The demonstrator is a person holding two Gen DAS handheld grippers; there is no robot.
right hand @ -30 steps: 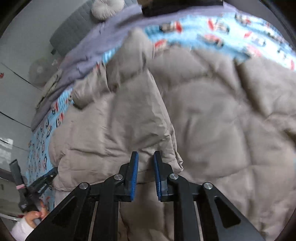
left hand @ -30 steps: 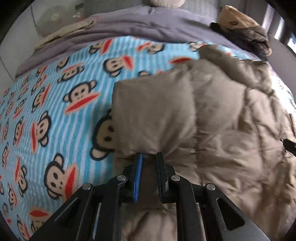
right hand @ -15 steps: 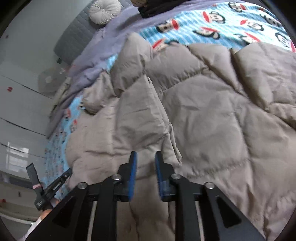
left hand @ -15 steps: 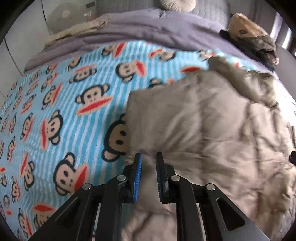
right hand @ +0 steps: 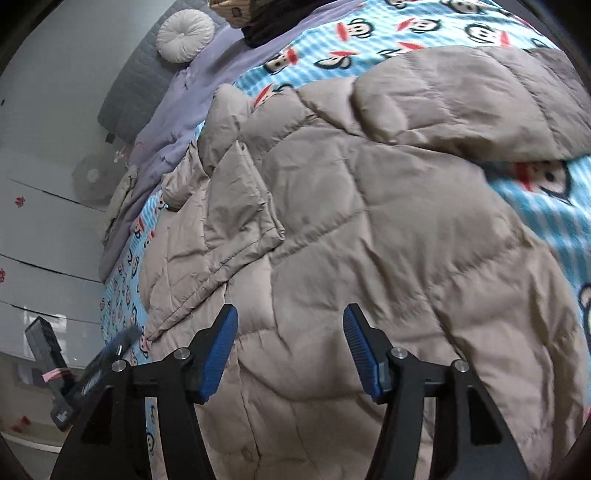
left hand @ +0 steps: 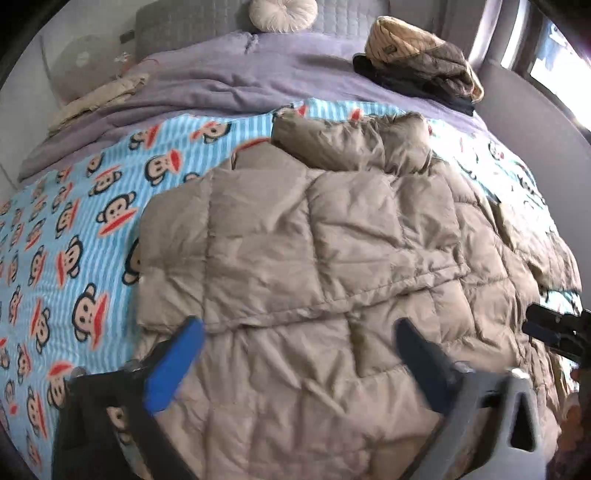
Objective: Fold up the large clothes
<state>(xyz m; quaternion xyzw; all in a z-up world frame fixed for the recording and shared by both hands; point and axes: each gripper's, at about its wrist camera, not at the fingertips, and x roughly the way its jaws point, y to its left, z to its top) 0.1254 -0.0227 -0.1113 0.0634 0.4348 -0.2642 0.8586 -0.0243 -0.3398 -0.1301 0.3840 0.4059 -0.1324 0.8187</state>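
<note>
Left gripper (left hand: pixel 299 354): your jaws stand wide, empty, above the coat (left hand: pixel 332 258).
Right gripper (right hand: pixel 290 350): likewise wide, nothing held.
Coat: ahead of both grippers, flap folded inward, spread on blanket (left hand: pixel 74 221) for flat folding.

Free room, left wrist view: the monkey-print blanket (left hand: pixel 66 236) lies bare to the left of the quilted beige coat (left hand: pixel 314 258), giving flat passage along the coat's left edge. Far side: a purple duvet (left hand: pixel 229 88) rises behind the blanket; a pile of dark and tan clothes (left hand: pixel 421 70) stands on it at far right, and a round white cushion (left hand: pixel 282 14) at the headboard. Right wrist view: bare blanket (right hand: pixel 554 206) shows at right, under the coat's spread sleeve (right hand: pixel 461 107). The other gripper (right hand: pixel 88 373) occupies the near left
</note>
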